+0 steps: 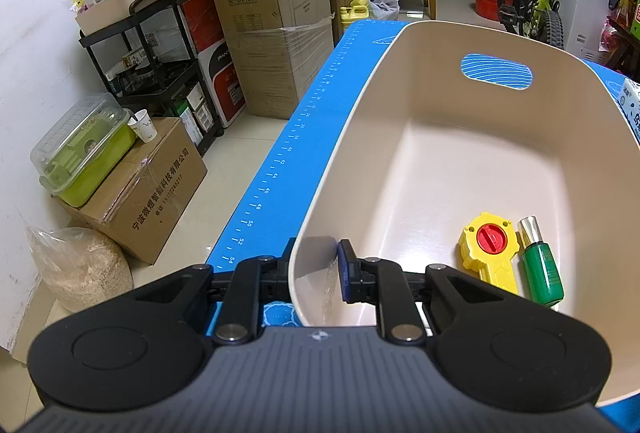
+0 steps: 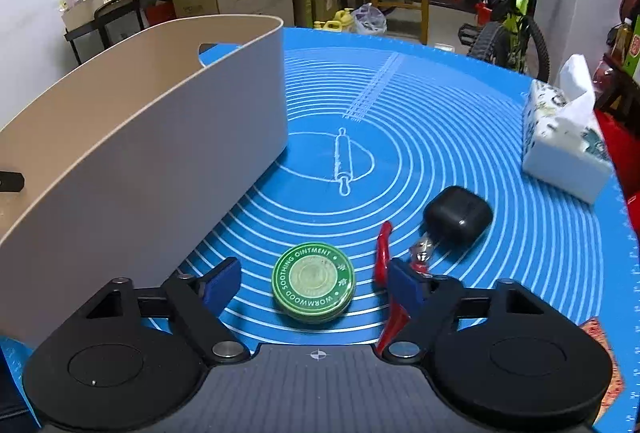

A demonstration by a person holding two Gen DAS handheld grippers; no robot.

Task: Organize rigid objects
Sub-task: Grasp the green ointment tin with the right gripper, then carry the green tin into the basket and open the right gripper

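Beige bin point(image 1: 400, 81): the left gripper point(image 1: 314, 265) pinches its near wall. The right gripper point(image 2: 308, 283), wide open, straddles a green tin point(image 2: 313, 283) without touching it.

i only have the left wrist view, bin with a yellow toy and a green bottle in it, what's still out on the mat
Observer: A green ointment tin lies flat on the mat, outside the bin.
Operator: is the right gripper on it
Observer: No. The right gripper is open, with the tin between its fingers, untouched.
Operator: anything else loose
Observer: A black case lies beyond the tin, with a red tool beside the right finger.
Operator: what's at the far right
Observer: A tissue pack stands near the mat's right edge.
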